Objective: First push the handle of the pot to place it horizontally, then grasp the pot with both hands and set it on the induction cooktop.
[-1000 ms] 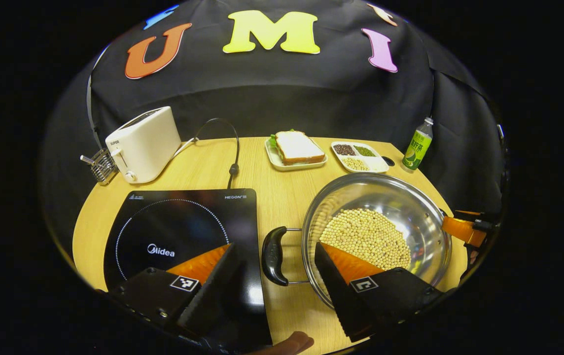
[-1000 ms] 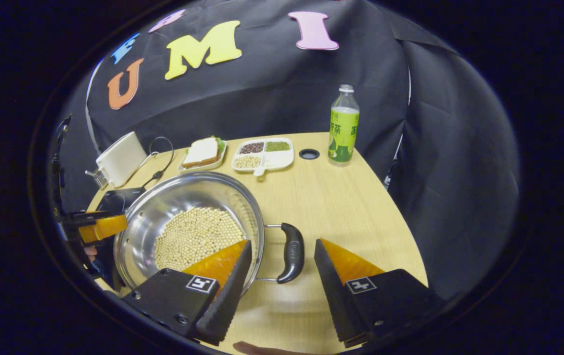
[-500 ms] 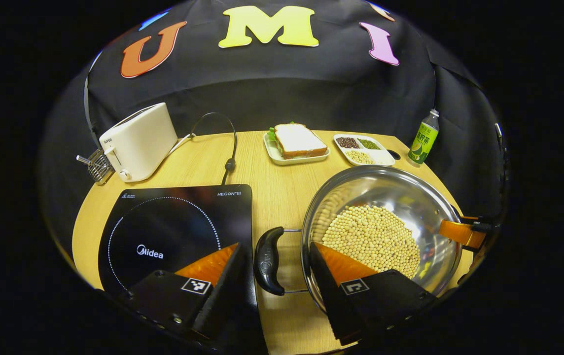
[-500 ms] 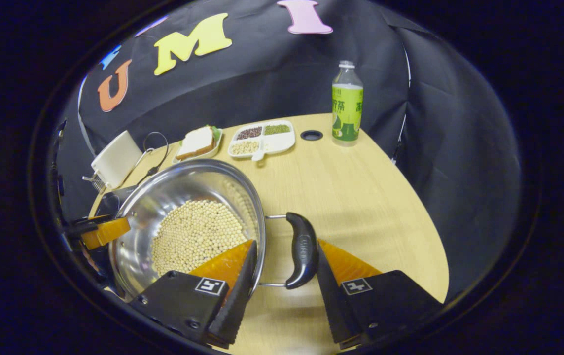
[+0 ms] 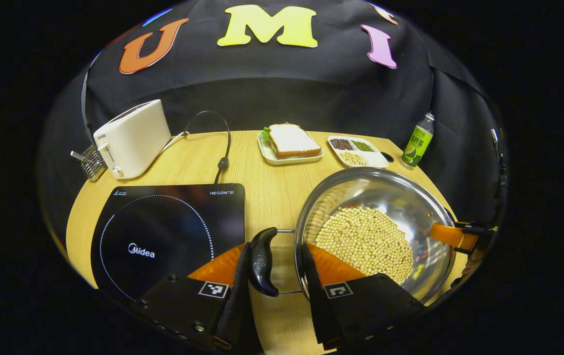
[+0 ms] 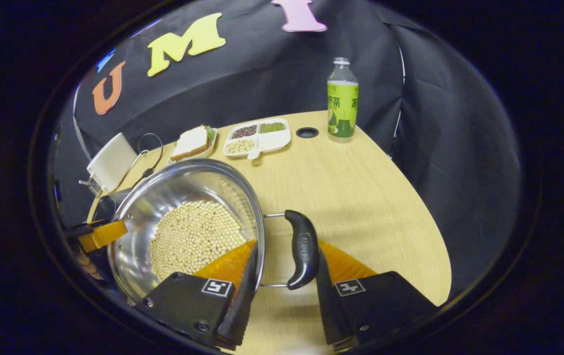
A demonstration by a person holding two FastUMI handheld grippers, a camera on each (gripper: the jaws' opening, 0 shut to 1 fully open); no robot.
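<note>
Sitting on the table [image 6: 361, 197] just right of the cooktop [image 5: 163, 227], the pot [image 5: 385, 197] w/ beans is lying between both grippers. Left gripper [image 5: 274, 268] and right gripper [image 6: 284, 264] are each straddling a side handle, jaws apart, not yet clamping. Cooktop's lying to the pot's left, nearer the left gripper.

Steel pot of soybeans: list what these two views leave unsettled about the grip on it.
- Left gripper view: the left gripper straddles the black left handle; the inner finger hides behind the handle, so contact is unclear.
- Right gripper view: the right gripper brackets the black right handle; a gap shows beside the steel pot.
- Pot's underside: hidden by its own wall.
</note>
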